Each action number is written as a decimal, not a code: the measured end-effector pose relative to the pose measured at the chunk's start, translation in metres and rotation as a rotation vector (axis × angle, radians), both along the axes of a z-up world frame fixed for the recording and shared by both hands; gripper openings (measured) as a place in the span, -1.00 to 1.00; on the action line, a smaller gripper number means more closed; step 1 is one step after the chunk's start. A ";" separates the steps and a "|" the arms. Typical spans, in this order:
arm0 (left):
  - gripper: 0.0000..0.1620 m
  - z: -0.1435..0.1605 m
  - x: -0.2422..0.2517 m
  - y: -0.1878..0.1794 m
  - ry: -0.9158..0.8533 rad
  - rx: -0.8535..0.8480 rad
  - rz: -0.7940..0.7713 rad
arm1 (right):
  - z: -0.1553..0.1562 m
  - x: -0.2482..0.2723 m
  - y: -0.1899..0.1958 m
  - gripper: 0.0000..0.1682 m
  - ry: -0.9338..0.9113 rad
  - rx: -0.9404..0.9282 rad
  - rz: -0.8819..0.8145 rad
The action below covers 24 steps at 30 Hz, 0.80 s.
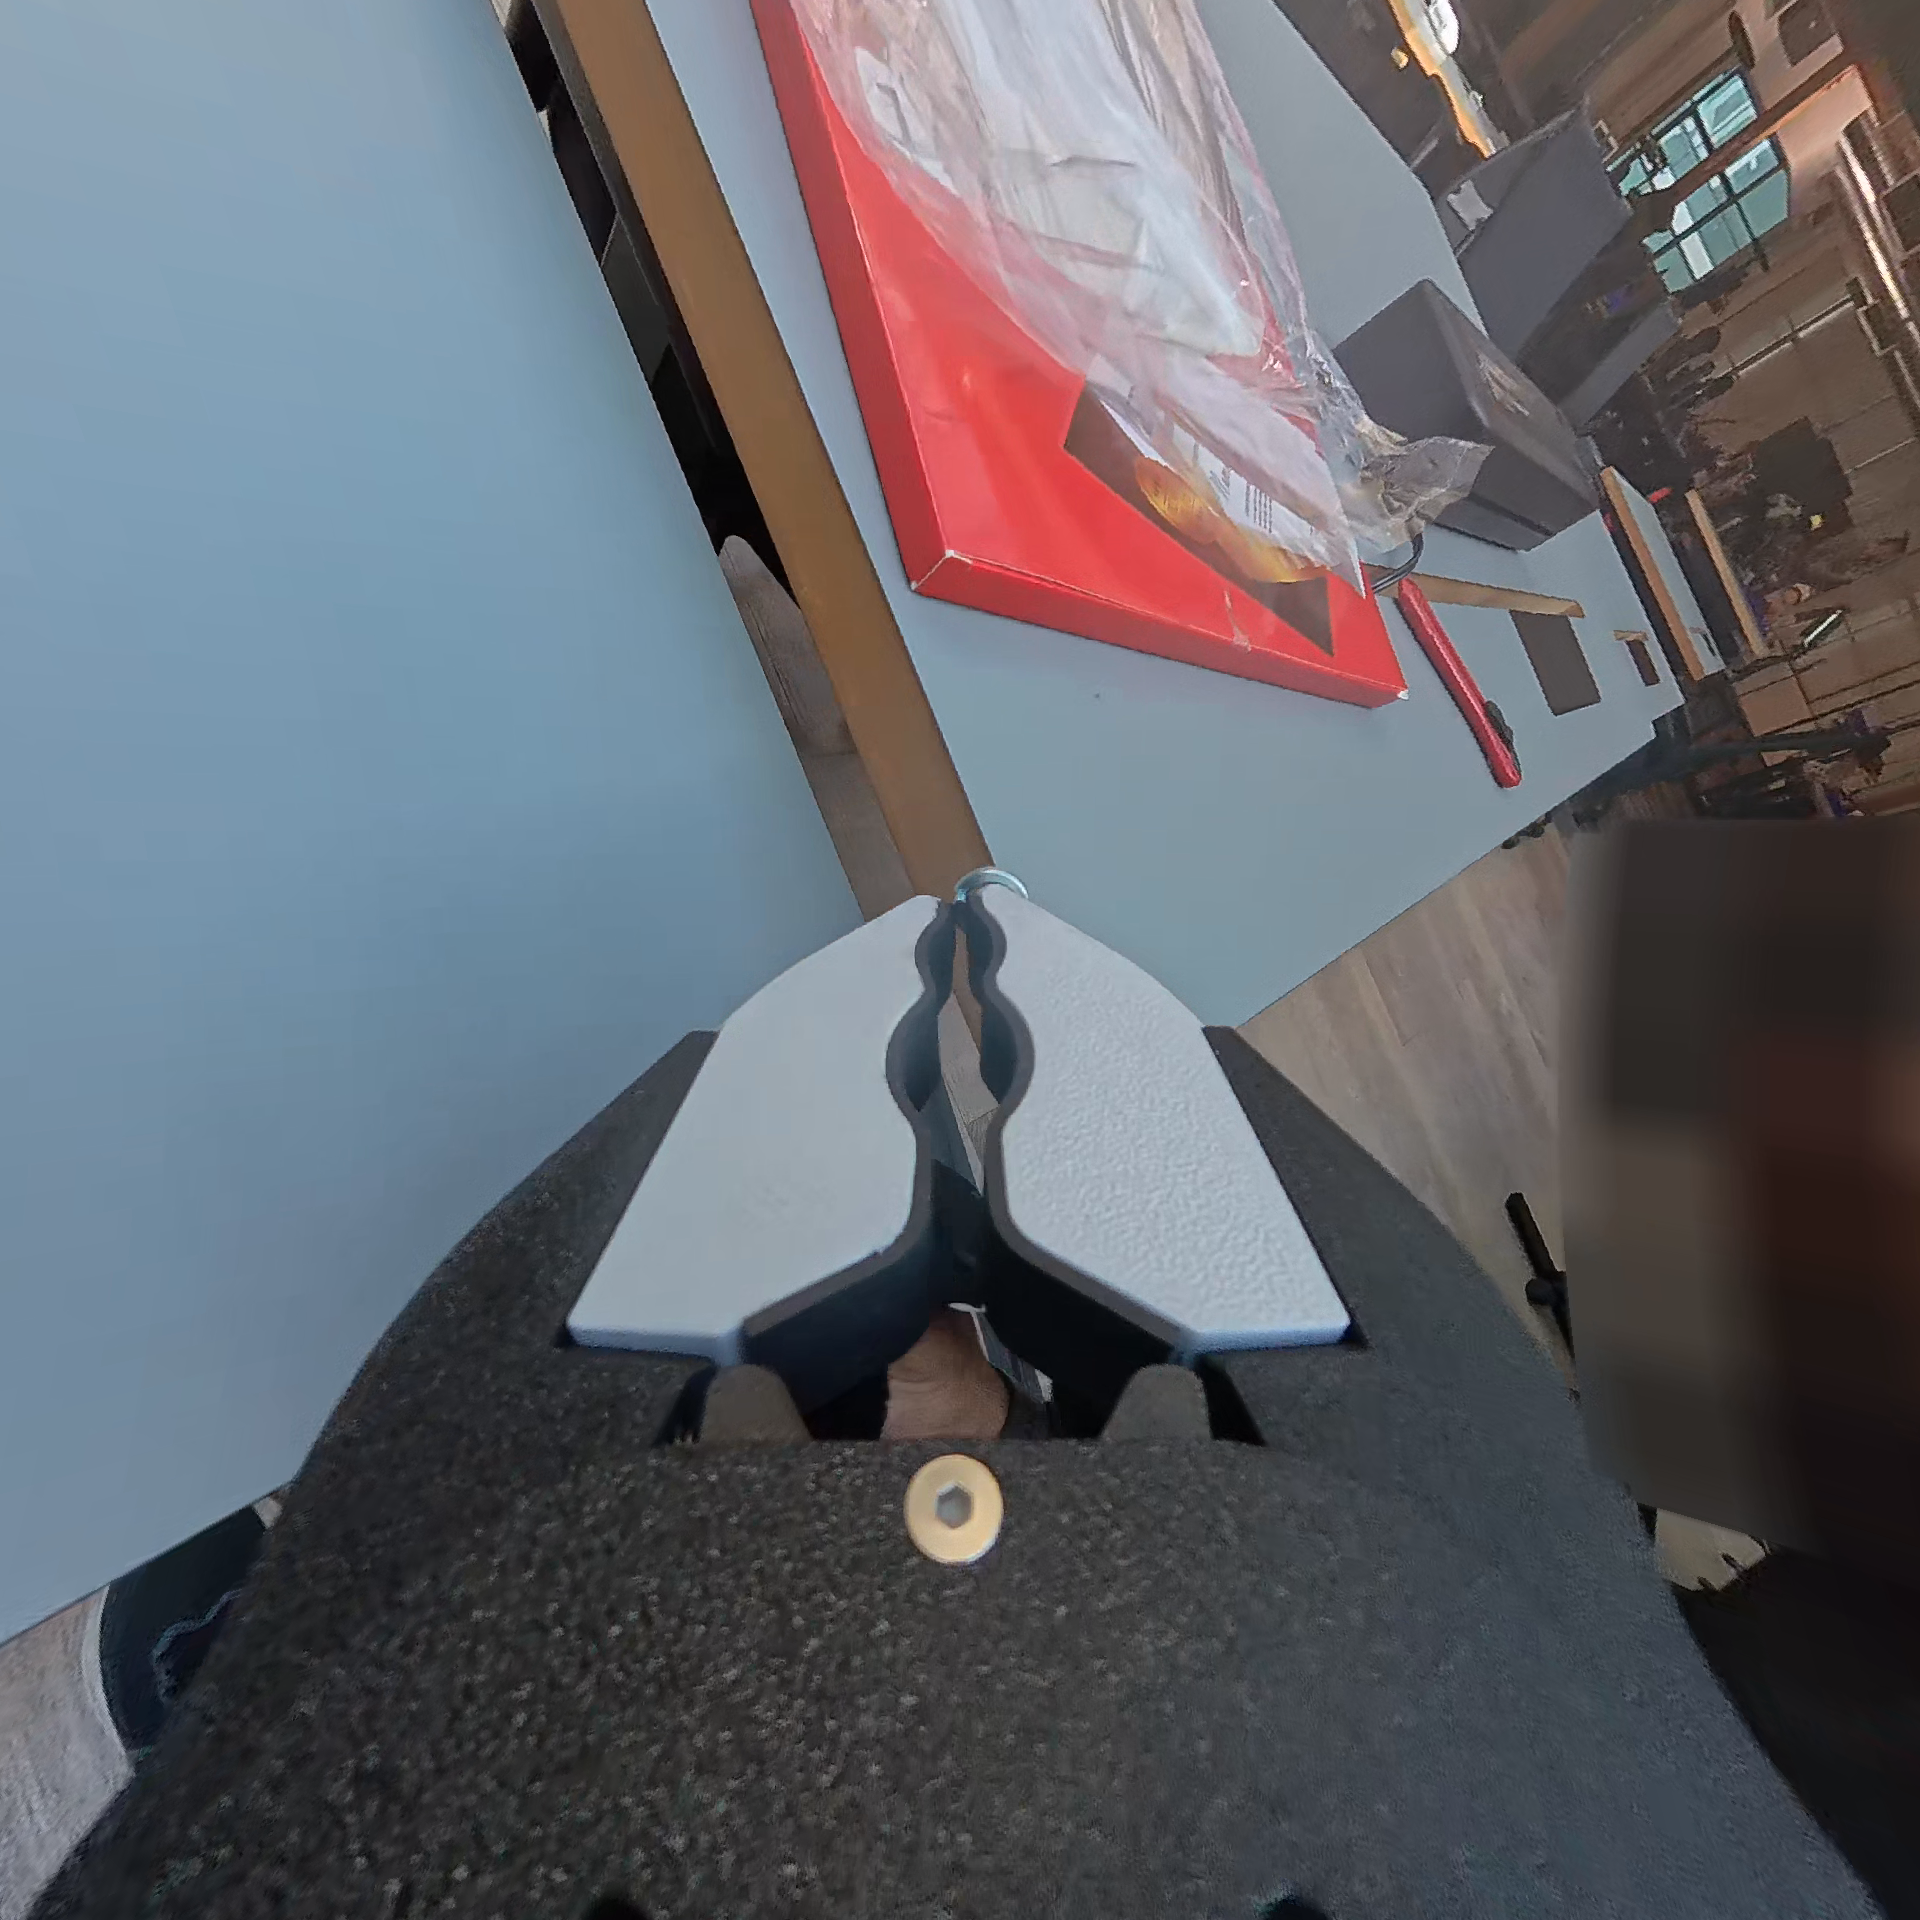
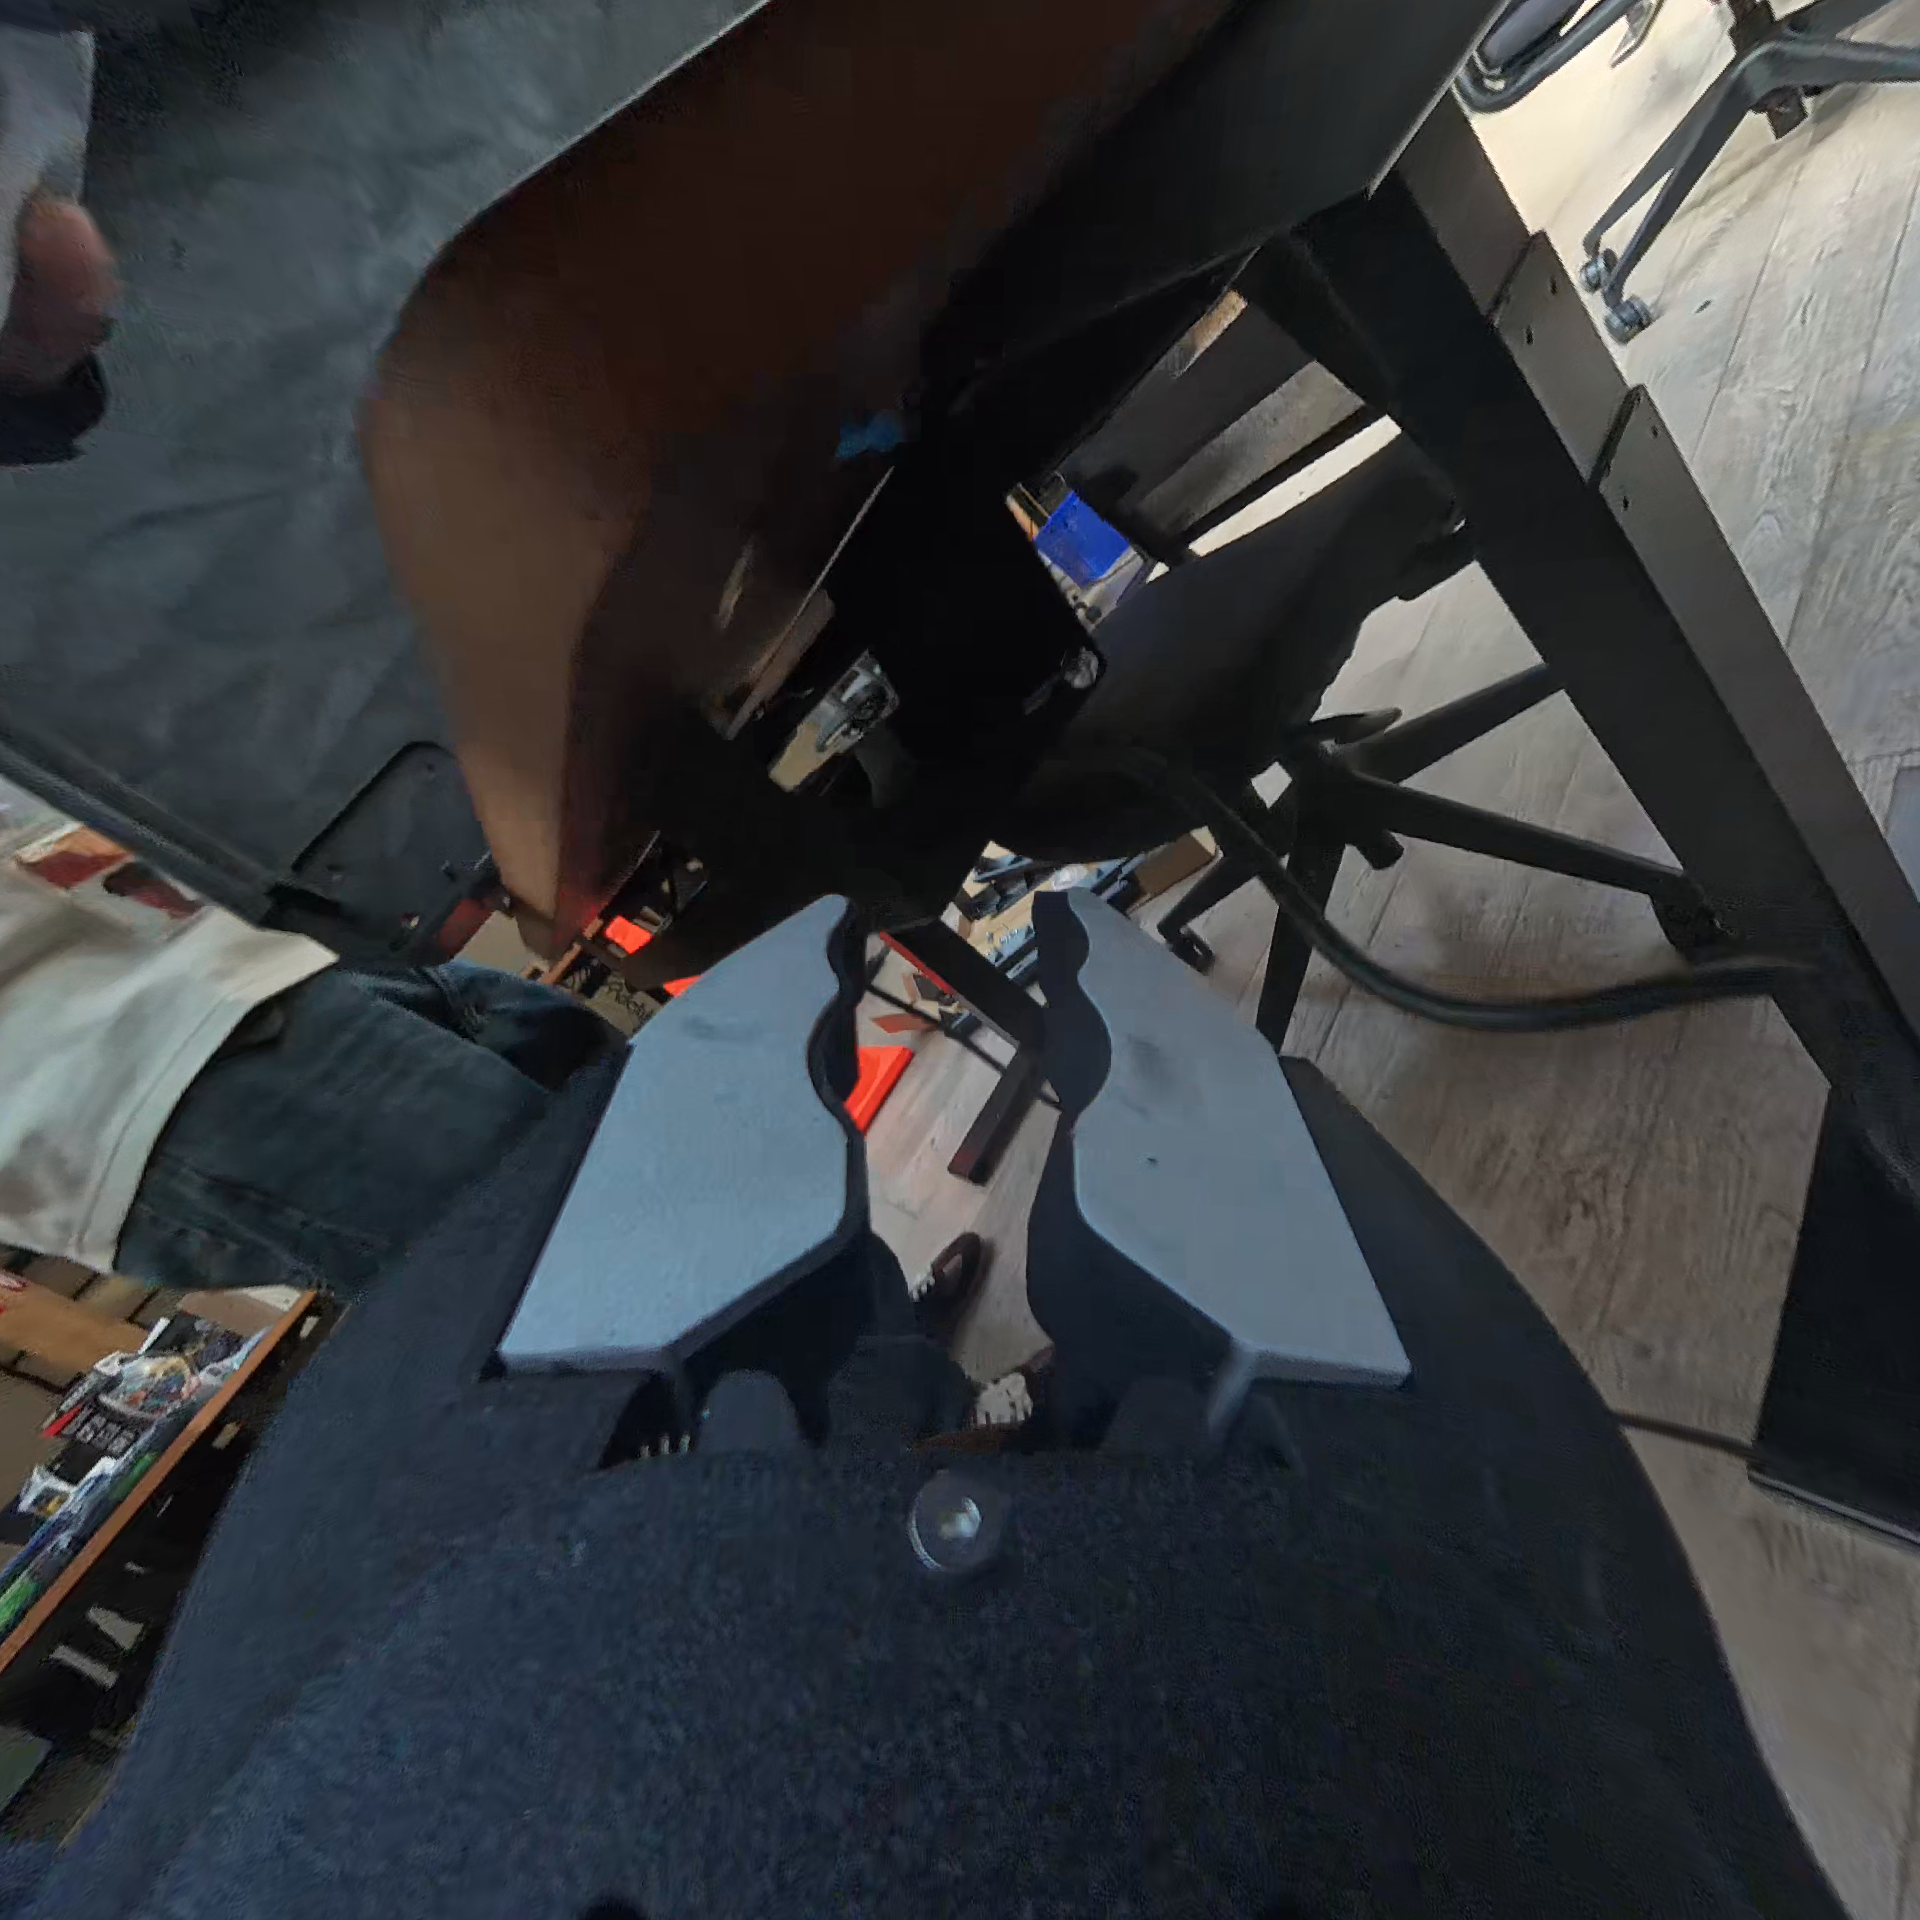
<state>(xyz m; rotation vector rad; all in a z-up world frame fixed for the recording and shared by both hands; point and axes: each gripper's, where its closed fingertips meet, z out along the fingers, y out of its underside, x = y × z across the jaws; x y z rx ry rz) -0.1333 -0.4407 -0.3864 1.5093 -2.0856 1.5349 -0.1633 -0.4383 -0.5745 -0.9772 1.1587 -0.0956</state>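
Left claw (image 1: 971, 906) is pinched together at its tips on a small silver metal ring (image 1: 987, 883), of which only a curved piece shows above the grey fingers (image 1: 821, 1122); farther back a narrow wavy gap stays between the fingers; the claw is held tilted above the grey tabletop (image 1: 312, 571), with the ring over the tabletop's near part, beside a brown wooden strip (image 1: 769, 436) that runs across it; farther along the tabletop lies a flat red box (image 1: 935, 364), with crumpled clear plastic wrap (image 1: 1122, 229) lying on top of it and spilling past its far corner; beyond the box a red-handled tool (image 1: 1455, 675) lies on the tabletop, near a thin wooden stick (image 1: 1496, 594) and a small dark rectangle (image 1: 1558, 665); a dark grey box (image 1: 1455, 416) stands past the wrap; wooden floor (image 1: 1403, 1039) shows beyond the tabletop's edge.

Right claw (image 2: 943, 925) is parted, a clear gap between its tips, and it holds nothing; it points up beneath a table, toward the brown underside (image 2: 623, 416) and the black metal frame (image 2: 1558, 520) with its bracket; a black cable (image 2: 1455, 997) trails over the pale wooden floor (image 2: 1558, 1195), and the base of a chair (image 2: 1455, 810) stands behind it; at the left a person's jeans (image 2: 332, 1122) and light shirt (image 2: 104, 1018) are close by, blurred.
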 end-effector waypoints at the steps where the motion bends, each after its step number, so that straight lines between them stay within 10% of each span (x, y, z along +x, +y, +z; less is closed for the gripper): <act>1: -0.98 0.000 0.003 0.000 0.003 -0.015 -0.012 | -0.001 0.019 0.001 -0.62 -0.013 0.014 -0.012; 24: -0.98 -0.005 0.016 0.005 0.020 -0.066 -0.125 | -0.026 0.167 0.089 -0.63 0.002 -0.156 0.049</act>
